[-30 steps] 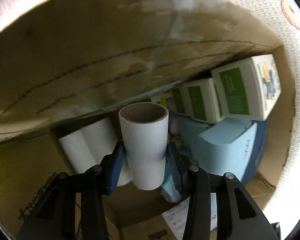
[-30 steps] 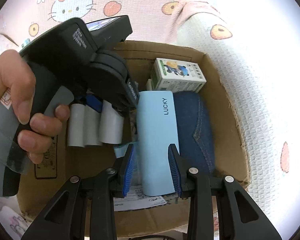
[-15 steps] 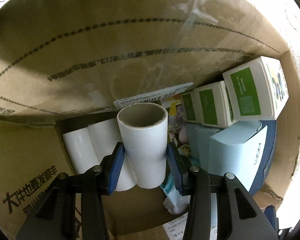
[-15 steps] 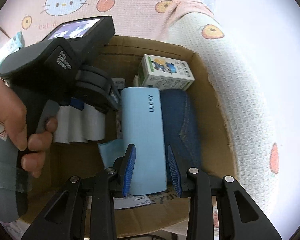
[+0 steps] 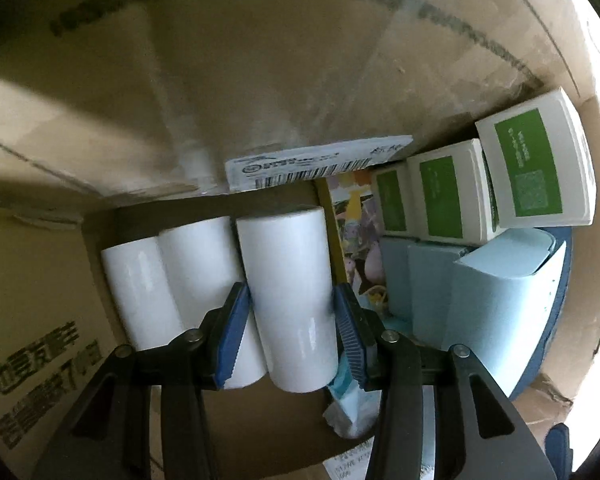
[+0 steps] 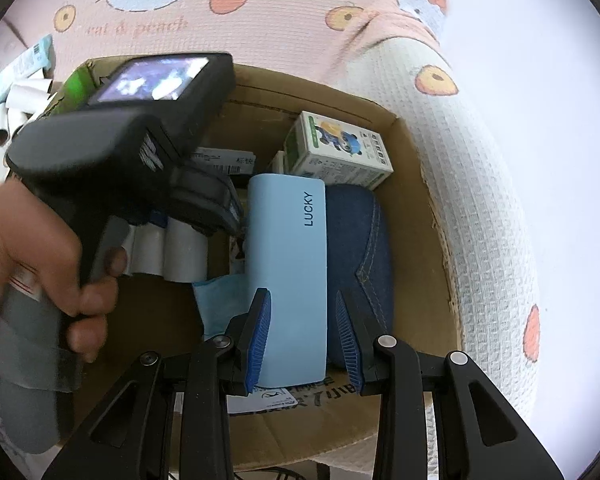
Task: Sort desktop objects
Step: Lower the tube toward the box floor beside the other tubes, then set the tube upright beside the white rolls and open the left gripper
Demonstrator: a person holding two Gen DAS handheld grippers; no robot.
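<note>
My left gripper [image 5: 290,288] reaches deep into the cardboard box [image 5: 260,80], shut on a white paper roll [image 5: 288,300]. The roll lies beside two more white rolls [image 5: 168,280] on the box floor. In the right wrist view a hand [image 6: 40,260] holds that left gripper's body [image 6: 120,140] over the box [image 6: 420,152], and the rolls [image 6: 180,256] show under it. My right gripper [image 6: 300,294] hovers open above a light-blue case marked LUCKY [image 6: 288,240] that lies in the box; its pads grip nothing.
Green-and-white cartons [image 5: 536,168] and a denim pouch [image 6: 360,240] fill the box's right side. A shipping label [image 5: 320,164] sticks to the far wall. The box stands on a pink printed cloth [image 6: 260,20]. Several cardboard tubes [image 6: 16,108] lie at far left.
My left gripper has sunk lower into the box and tipped down. The roll's open end no longer shows, and the roll now rests next to the other two. The right gripper has barely moved.
</note>
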